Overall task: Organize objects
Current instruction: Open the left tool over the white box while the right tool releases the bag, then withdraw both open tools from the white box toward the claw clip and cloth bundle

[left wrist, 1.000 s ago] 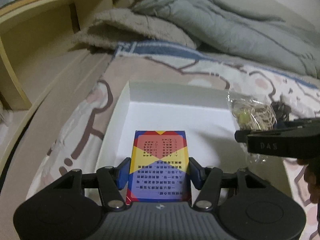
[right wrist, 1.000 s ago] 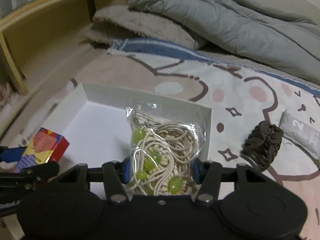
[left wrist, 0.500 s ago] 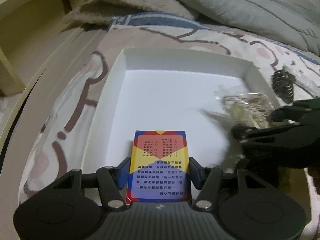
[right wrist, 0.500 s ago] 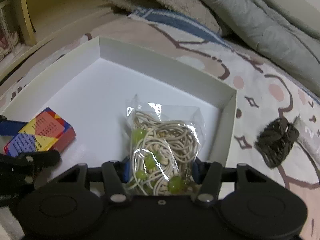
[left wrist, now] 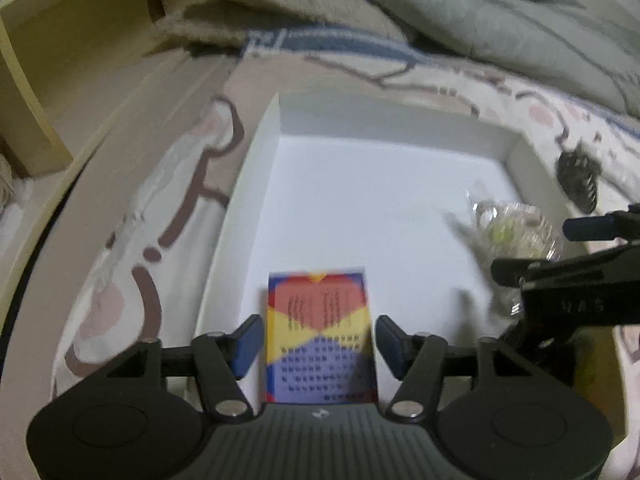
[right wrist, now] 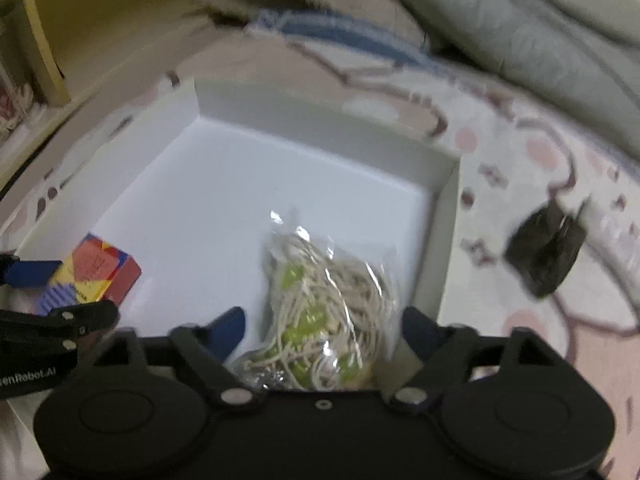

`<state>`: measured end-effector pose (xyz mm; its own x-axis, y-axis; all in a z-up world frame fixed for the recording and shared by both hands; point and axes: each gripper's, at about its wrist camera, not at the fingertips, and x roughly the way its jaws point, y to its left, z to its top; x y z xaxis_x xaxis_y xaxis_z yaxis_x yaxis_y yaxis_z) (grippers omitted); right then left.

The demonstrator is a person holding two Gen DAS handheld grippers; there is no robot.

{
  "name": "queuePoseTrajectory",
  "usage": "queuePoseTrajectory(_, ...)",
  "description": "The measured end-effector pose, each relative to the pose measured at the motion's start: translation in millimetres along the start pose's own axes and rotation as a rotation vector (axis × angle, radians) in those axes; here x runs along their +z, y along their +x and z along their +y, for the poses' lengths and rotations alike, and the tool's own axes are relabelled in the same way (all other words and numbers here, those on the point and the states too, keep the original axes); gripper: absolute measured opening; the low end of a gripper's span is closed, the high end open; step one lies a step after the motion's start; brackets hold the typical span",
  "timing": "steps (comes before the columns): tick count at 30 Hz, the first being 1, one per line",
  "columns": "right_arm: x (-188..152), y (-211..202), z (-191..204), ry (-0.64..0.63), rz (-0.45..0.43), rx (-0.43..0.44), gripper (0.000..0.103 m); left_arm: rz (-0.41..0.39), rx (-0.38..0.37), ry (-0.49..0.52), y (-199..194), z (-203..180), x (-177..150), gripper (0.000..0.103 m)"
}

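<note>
A white open box (left wrist: 264,148) lies on the patterned bed sheet; it also shows in the right wrist view (right wrist: 448,200). A red, yellow and blue card box (left wrist: 320,332) lies on the box floor at its near left, between the spread fingers of my open left gripper (left wrist: 318,344); it also shows in the right wrist view (right wrist: 100,268). A clear bag of beige cord with green beads (right wrist: 324,308) lies in the box near its right wall, between the spread fingers of my open right gripper (right wrist: 324,332). The bag also shows in the left wrist view (left wrist: 516,232).
A dark brown hair claw (right wrist: 544,256) lies on the sheet right of the box. A grey quilt (left wrist: 480,12) and a beige blanket (left wrist: 280,12) are heaped beyond it. A wooden bed frame with shelf (left wrist: 60,80) runs along the left.
Both grippers lowered their items into the white box and opened. The card box and the cord bag now rest loose on the box floor.
</note>
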<state>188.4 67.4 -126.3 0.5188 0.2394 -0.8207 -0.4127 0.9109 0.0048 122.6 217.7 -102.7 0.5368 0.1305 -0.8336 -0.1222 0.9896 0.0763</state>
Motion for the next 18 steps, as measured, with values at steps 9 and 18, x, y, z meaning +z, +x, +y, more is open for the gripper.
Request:
queuePoseTrajectory(9, 7.8, -24.4, -17.8, 0.055, -0.023, 0.041, 0.092, -0.024, -0.038, -0.03, -24.9, -8.5, 15.7, 0.091)
queuePoseTrajectory(18, 1.9, -56.5, -34.0, 0.04, -0.06, 0.045, 0.103, -0.042, -0.042, -0.074, -49.4, -6.5, 16.9, 0.098)
